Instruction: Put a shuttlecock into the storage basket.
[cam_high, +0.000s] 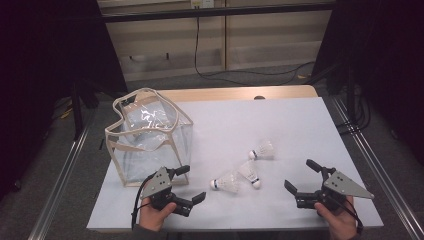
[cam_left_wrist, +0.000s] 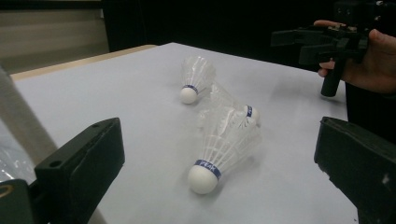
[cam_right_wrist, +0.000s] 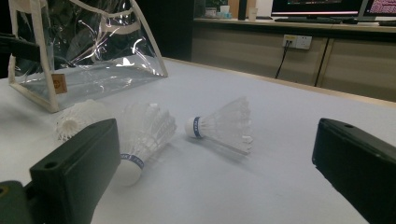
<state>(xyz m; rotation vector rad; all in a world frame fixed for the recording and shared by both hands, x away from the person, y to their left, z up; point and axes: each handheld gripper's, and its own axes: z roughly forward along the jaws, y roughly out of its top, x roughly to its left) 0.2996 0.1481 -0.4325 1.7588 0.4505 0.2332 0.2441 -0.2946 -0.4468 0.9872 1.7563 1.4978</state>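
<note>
Both my left gripper (cam_high: 194, 183) and right gripper (cam_high: 301, 176) gape empty. Nearest shuttlecock (cam_high: 226, 181) lies flat, cork leftward toward the bag (cam_high: 148, 136), seemingly touching its neighbour (cam_high: 250, 173); open worktop (cam_high: 280, 120) beyond.

White-topped table (cam_high: 280, 125) with clear bag (cam_high: 149, 137) and three shuttlecocks (cam_high: 250, 170).

Left tool (cam_high: 191, 183), right tool (cam_high: 301, 176) agape

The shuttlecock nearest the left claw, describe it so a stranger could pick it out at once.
Start at the clear bag on the white table. Three shuttlecocks lie to its right; take the shuttlecock nearest the left claw. Unlike its neighbours, its cork points toward the left claw.
</note>
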